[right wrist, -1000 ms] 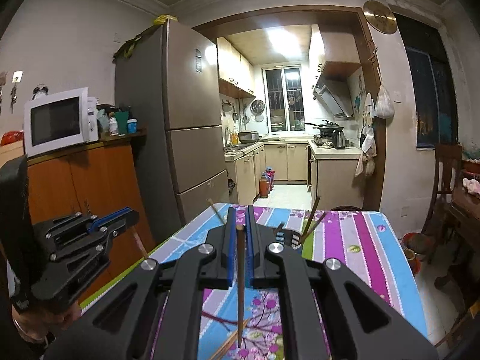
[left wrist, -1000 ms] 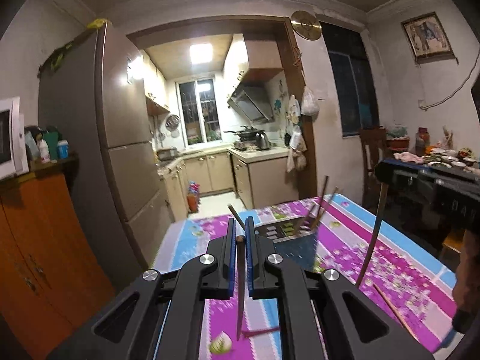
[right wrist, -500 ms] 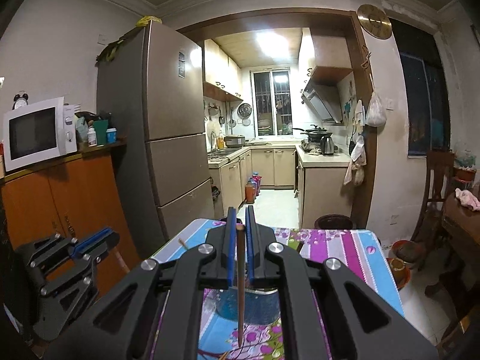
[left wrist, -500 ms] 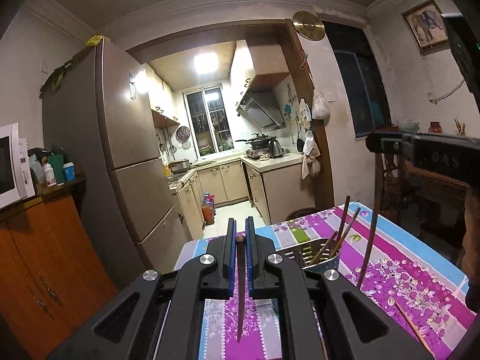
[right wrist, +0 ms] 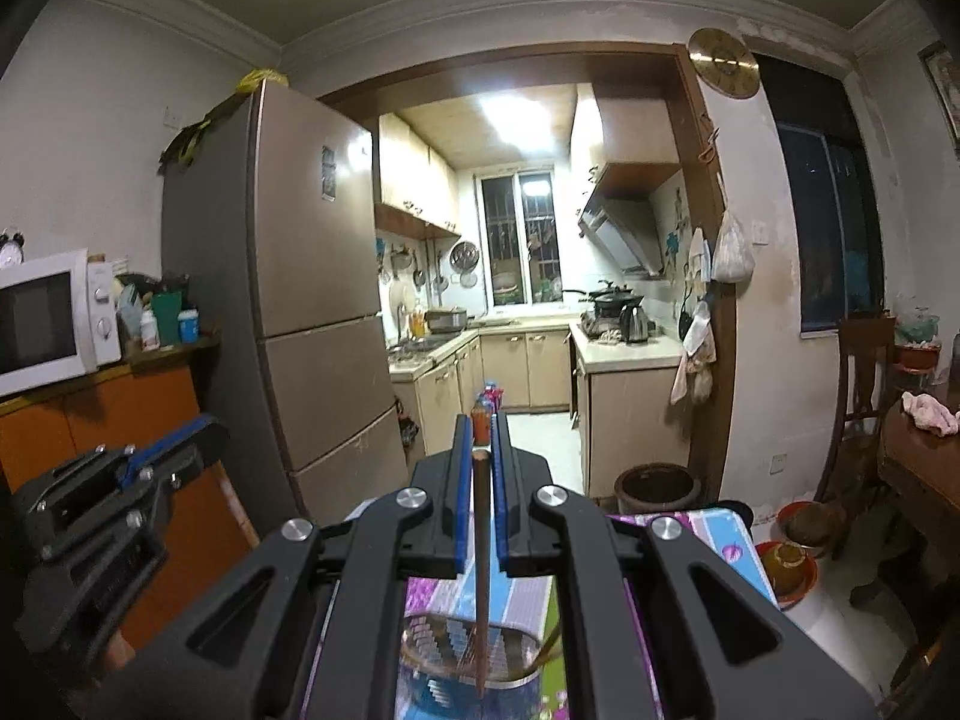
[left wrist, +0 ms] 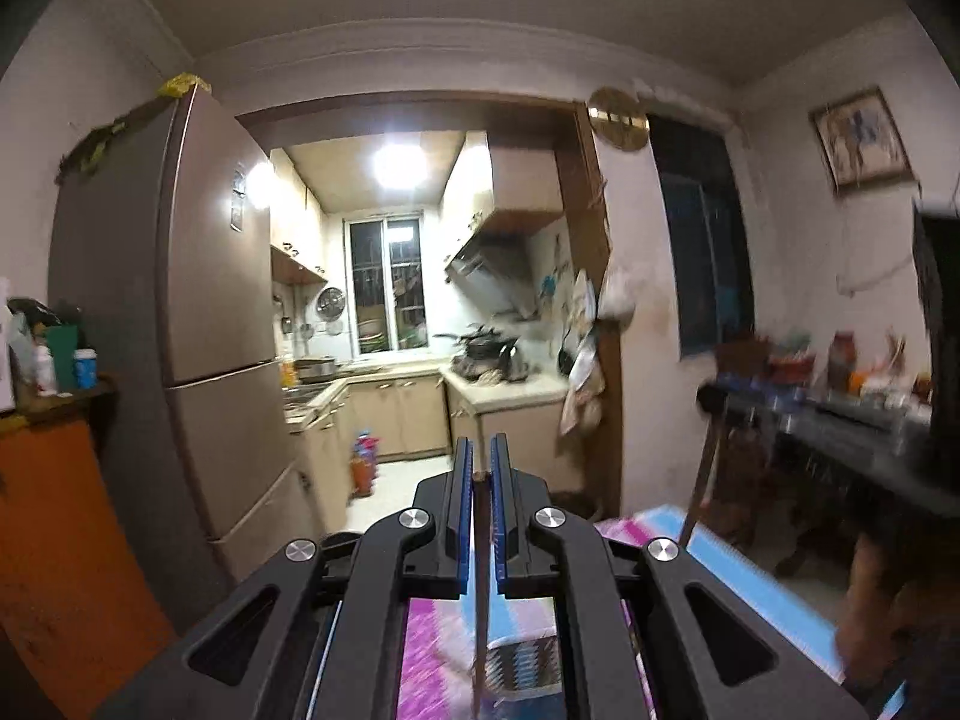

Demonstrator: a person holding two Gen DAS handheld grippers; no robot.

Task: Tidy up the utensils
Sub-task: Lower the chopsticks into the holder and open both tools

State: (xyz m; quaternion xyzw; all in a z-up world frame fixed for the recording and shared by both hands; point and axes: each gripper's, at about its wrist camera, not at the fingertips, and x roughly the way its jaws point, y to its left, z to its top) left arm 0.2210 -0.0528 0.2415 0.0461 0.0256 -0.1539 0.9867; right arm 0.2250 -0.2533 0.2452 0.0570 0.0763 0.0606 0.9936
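Note:
My left gripper (left wrist: 480,468) is shut on a brown chopstick (left wrist: 480,600) that hangs down over the table, beside the metal utensil holder (left wrist: 522,660). My right gripper (right wrist: 480,444) is shut on another brown chopstick (right wrist: 481,588) whose lower end reaches into the perforated metal utensil holder (right wrist: 444,654) directly below. Other chopsticks lean inside that holder. The left gripper also shows at the left of the right wrist view (right wrist: 150,468), and the right gripper with its chopstick at the right of the left wrist view (left wrist: 714,396).
The table has a purple, blue and floral cloth (right wrist: 714,534). A tall fridge (right wrist: 312,300) and an orange cabinet (right wrist: 90,420) with a microwave (right wrist: 48,324) stand to the left. A dark wooden table with clutter (left wrist: 840,420) is to the right.
Both grippers have risen and tilted up, each keeping its chopstick. The right one is now over the holder with the chopstick tip inside it. The left view is blurred by motion.

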